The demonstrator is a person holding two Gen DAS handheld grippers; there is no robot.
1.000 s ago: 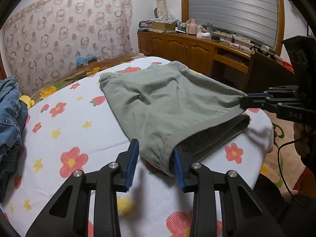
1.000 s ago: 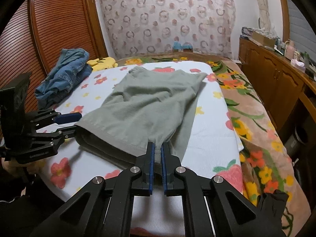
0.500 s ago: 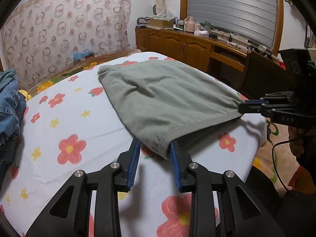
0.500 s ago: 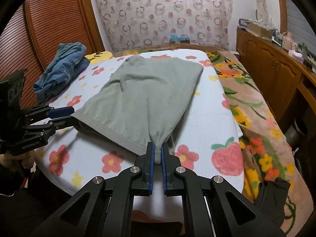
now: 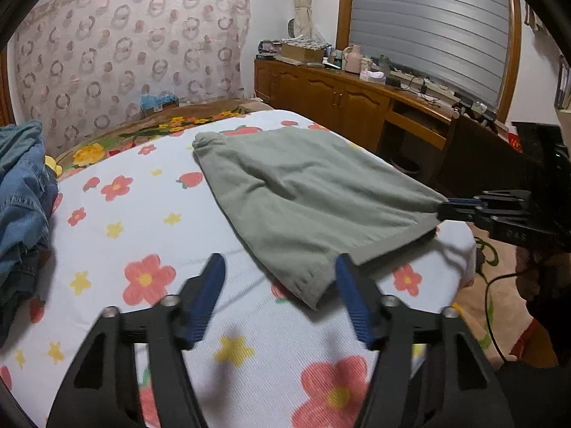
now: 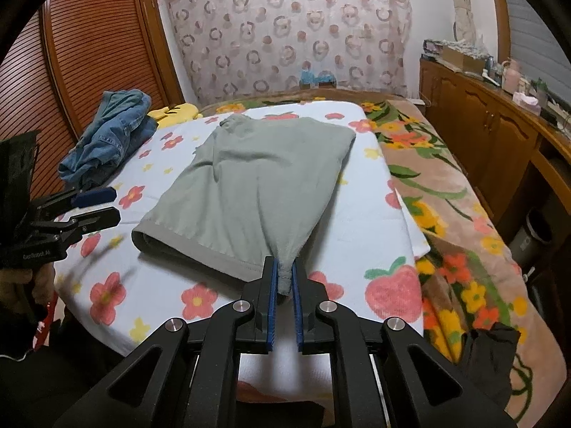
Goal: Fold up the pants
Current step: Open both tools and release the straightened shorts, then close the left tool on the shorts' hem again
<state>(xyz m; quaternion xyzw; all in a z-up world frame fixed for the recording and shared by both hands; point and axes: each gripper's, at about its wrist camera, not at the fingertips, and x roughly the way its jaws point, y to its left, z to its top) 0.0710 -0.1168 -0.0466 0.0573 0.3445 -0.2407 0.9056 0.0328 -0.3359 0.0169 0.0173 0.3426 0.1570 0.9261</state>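
Grey-green pants (image 5: 303,199) lie folded on the flowered bed sheet (image 5: 150,214), hem end toward me. My left gripper (image 5: 279,262) is opening wide; the near left corner of the pants lies loose on the sheet between its blue pads, touched by neither. From the right wrist view this gripper (image 6: 112,205) hovers just left of the pants (image 6: 257,178). My right gripper (image 6: 283,264) pinches the near right corner, with cloth bunched between its pads; its jaws are just starting to open. From the left it appears as the right gripper (image 5: 442,210), with the cloth pulled taut to it.
A heap of blue jeans (image 6: 110,132) and a yellow soft toy (image 6: 175,110) lie at the bed's far left. A floral blanket (image 6: 446,196) covers the right side. Wooden cabinets (image 5: 339,103) line the right wall and a slatted wardrobe (image 6: 89,53) the left.
The left jaws spread wide and let go of the pants corner, which now rests on the sheet. The pants settled flatter on the bed. The right gripper kept its hold.
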